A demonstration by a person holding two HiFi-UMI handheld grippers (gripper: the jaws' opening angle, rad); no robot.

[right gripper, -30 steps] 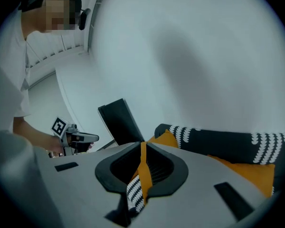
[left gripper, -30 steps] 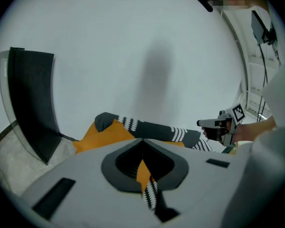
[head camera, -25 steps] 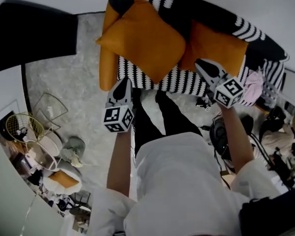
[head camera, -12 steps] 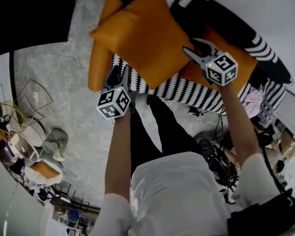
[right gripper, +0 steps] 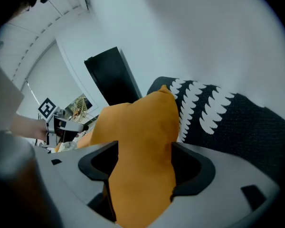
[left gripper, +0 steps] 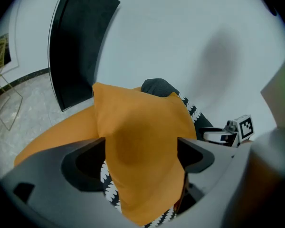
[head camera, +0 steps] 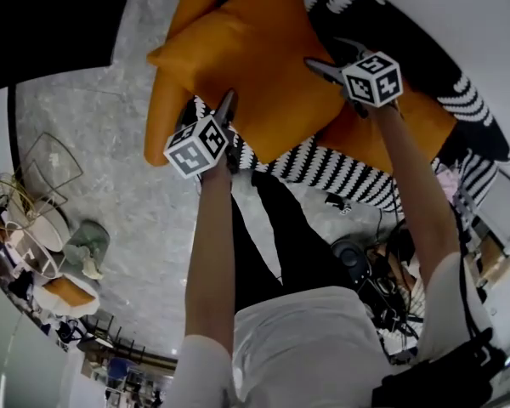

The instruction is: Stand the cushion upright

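Cushion [head camera: 255,66], square and plump in smooth orange fabric, lying on the sofa [head camera: 323,167], whose knitted cover bears black-and-white toothed stripes. The left gripper [head camera: 227,109] has the cushion's near left corner between its grey moulded jaws; the right gripper [head camera: 327,56] straddles the right corner. Both pairs of jaws have just been opening and stand wide, fabric filling each gap. A second cushion [head camera: 399,130], also orange, lies just beside, partly overlapped by the first. The floor [head camera: 102,168] is grey and marbled.
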